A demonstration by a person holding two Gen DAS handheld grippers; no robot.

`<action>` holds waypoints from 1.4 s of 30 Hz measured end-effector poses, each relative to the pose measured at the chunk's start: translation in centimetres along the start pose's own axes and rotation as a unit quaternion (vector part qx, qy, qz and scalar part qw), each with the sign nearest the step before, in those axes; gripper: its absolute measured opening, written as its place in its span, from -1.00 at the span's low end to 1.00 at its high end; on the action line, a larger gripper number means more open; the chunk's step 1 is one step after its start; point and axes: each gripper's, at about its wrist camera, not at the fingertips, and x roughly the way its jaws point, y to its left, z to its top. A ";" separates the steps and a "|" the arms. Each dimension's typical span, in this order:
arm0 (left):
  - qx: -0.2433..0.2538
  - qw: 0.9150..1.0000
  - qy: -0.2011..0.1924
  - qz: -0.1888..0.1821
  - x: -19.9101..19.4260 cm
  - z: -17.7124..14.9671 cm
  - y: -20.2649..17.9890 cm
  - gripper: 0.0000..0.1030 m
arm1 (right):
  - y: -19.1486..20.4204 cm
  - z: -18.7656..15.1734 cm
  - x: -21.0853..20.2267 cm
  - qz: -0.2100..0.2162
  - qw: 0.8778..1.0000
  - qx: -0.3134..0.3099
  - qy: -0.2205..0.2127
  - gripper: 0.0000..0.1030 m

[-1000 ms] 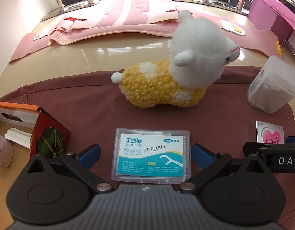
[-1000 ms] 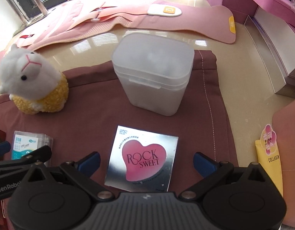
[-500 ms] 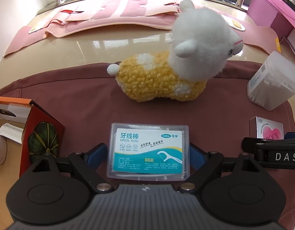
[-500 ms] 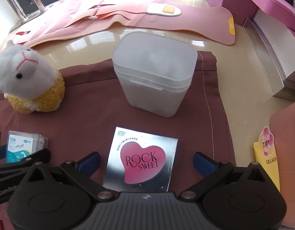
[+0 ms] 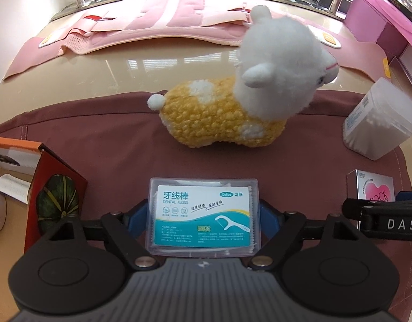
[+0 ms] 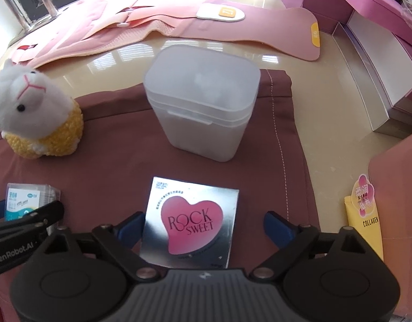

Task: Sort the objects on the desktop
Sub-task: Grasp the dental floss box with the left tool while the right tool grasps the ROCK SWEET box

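Now the left gripper (image 5: 203,212) has been closing, its blue pads touching both sides of the dental floss box (image 5: 203,214) on the maroon cloth (image 5: 112,145). The right gripper (image 6: 203,224) has been narrowing around the Rock Sweet box (image 6: 189,222); its right pad stands clear of it.

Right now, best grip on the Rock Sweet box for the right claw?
Take the Rock Sweet box by its two long side edges, coming straight down from above. It lies flat on the maroon cloth, heart face up, so only the thin sides offer purchase. The right claw already straddles it; its jaws have just been closing, the left pad near the edge, the right pad not yet touching.
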 end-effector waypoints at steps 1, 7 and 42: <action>0.000 1.000 0.000 0.000 0.0 0.0 0.0 0.61 | 0.1 0.0 -0.1 -0.001 1.000 -0.003 0.000 0.72; -0.002 1.000 0.003 0.000 0.0 0.1 0.0 0.61 | 0.9 -0.2 -0.5 0.003 1.000 -0.022 -0.004 0.47; 0.067 0.994 -0.055 -0.060 -8.0 -4.6 -1.0 0.58 | 0.6 -7.9 -7.8 0.024 0.997 -0.066 -0.038 0.31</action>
